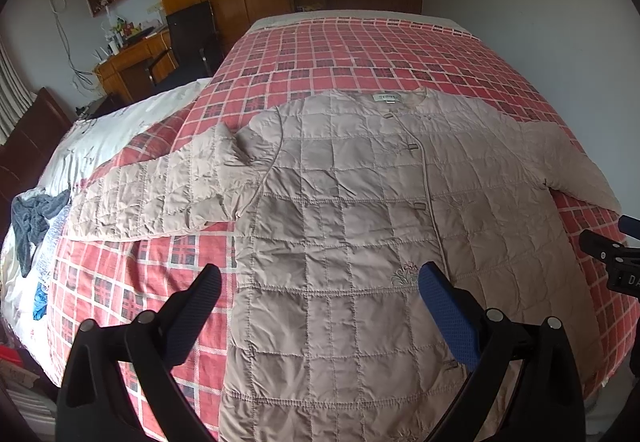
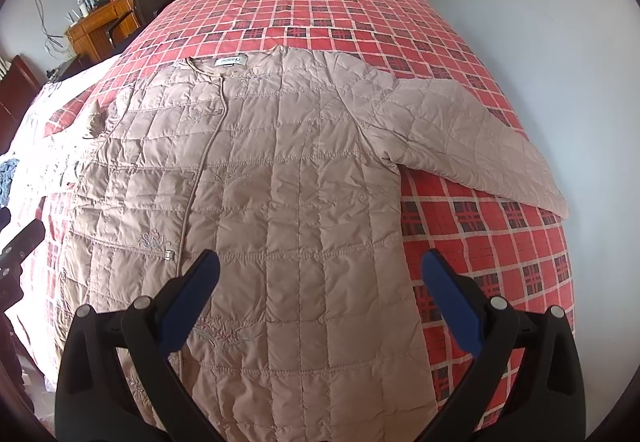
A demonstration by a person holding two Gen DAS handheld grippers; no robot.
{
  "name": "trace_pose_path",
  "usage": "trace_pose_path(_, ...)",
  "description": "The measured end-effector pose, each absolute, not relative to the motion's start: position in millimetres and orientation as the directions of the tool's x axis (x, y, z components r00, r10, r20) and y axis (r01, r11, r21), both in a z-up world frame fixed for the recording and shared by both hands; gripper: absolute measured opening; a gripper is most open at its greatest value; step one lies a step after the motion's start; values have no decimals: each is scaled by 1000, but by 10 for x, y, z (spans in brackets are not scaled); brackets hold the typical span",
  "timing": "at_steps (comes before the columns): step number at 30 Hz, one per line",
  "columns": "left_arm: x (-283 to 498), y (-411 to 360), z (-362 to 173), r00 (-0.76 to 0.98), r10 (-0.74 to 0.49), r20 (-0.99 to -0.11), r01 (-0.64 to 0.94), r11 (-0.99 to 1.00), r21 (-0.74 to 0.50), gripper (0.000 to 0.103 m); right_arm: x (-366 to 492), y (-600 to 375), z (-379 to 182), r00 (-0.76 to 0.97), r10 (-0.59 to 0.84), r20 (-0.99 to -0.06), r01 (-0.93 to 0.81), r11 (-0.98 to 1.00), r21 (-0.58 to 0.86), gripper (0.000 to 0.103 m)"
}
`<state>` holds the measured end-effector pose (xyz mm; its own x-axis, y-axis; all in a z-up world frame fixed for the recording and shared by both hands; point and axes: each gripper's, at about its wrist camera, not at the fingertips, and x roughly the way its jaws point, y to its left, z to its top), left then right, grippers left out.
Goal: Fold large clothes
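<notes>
Left wrist view: a beige quilted jacket [image 1: 352,209] lies flat, front up and buttoned, across the middle of the bed [image 1: 360,41], collar toward the far edge, sleeves spread to either side. Both the left gripper [image 1: 320,282] and right gripper [image 2: 320,270] hover above its lower half, jaws wide apart, holding nothing.

Left tool [image 1: 320,282], right tool [image 2: 320,270]: jaws wide, empty

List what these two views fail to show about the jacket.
- Jacket hem: cut off by the bottom edge and the grippers' black frames in both wrist views.
- Neck label text: too small to read.
- Left sleeve cuff: left wrist view, blurred at the rim.
</notes>
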<state>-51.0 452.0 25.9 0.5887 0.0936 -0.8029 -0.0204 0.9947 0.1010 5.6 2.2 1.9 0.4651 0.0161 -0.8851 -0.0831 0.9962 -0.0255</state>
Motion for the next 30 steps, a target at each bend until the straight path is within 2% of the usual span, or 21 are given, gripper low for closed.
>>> trace_pose_path(30, -522, 4527, 293, 593, 103, -799, -25, 994, 110, 99, 70, 21, 27, 467, 14, -884, -81, 996, -28, 100)
